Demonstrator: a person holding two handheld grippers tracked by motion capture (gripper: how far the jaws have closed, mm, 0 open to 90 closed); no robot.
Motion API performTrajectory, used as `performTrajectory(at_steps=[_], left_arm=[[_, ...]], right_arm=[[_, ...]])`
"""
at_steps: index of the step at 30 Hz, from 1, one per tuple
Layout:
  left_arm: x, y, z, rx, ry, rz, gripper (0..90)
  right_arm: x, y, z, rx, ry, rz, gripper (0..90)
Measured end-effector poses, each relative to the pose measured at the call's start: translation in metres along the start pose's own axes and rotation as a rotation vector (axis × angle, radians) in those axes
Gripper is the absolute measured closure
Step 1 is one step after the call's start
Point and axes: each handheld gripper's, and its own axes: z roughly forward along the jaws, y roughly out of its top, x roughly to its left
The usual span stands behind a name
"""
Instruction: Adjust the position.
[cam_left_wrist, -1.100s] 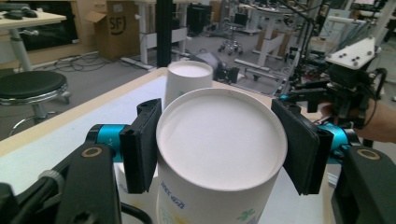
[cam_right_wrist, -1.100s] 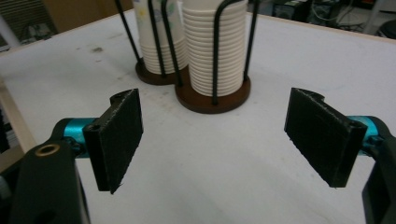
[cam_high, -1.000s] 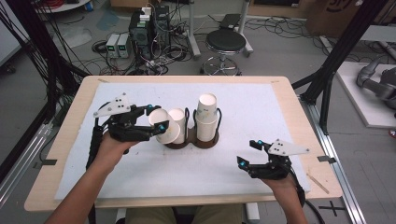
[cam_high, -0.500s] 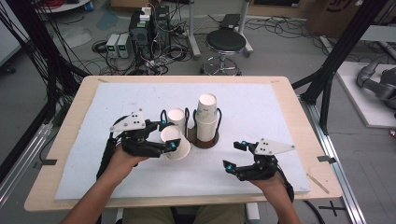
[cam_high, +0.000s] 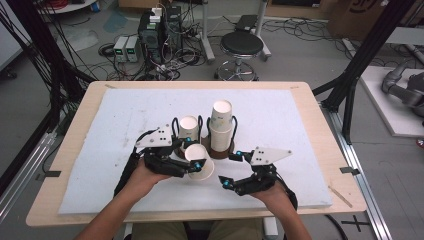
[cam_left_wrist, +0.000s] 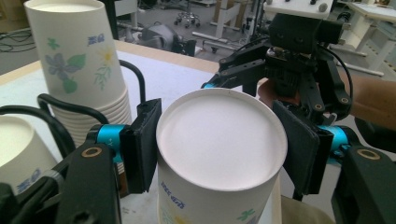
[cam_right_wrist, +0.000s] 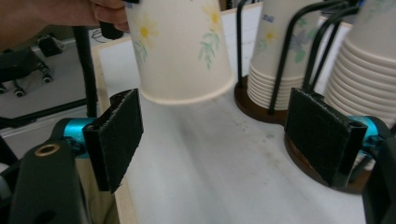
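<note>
A flowered paper cup (cam_high: 200, 161) is off the table, tilted, with my left gripper (cam_high: 192, 157) shut on its sides. In the left gripper view its round white end (cam_left_wrist: 222, 140) sits between the two black pads. My right gripper (cam_high: 231, 169) is open just right of the cup, jaws wide apart and nothing between them. From the right gripper view the cup (cam_right_wrist: 180, 46) hangs above and ahead of the pads (cam_right_wrist: 119, 135). Behind it a brown holder (cam_high: 220, 150) with black wire loops carries a short cup stack (cam_high: 188, 129) and a taller stack (cam_high: 221, 120).
A white mat (cam_high: 125, 120) covers the wooden table (cam_high: 320, 115). Both hands work near the front edge, close to the holder. A stool (cam_high: 241, 46) and electronics boxes (cam_high: 155, 30) stand on the floor beyond the table. Black frame posts (cam_high: 365, 55) rise at the right.
My left gripper has drawn the cup off the short stack and brought it toward the front edge. My right gripper has moved left and inward, close to the cup.
</note>
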Motion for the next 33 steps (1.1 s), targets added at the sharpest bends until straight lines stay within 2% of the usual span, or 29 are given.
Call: performTrajectory(at_steps=[11, 12, 13, 18, 33], left_arm=[[-0.006, 0.0, 0.014, 0.024, -0.029, 0.017, 36.4], [-0.007, -0.001, 0.015, 0.023, -0.03, 0.016, 36.4], [-0.007, -0.001, 0.016, 0.023, -0.031, 0.015, 36.4], [-0.008, 0.0, 0.02, 0.029, -0.037, 0.022, 36.4], [-0.014, 0.001, 0.028, 0.023, -0.074, 0.023, 36.5]], right_arm=[[0.002, 0.003, 0.013, 0.011, 0.049, -0.025, 20.0], [0.004, 0.003, 0.013, 0.029, 0.083, 0.0, 20.0], [0.002, 0.004, 0.014, 0.014, 0.06, -0.028, 20.0], [0.004, 0.006, 0.019, 0.015, 0.077, -0.043, 20.0], [0.003, 0.004, 0.03, 0.026, 0.099, -0.05, 20.1]])
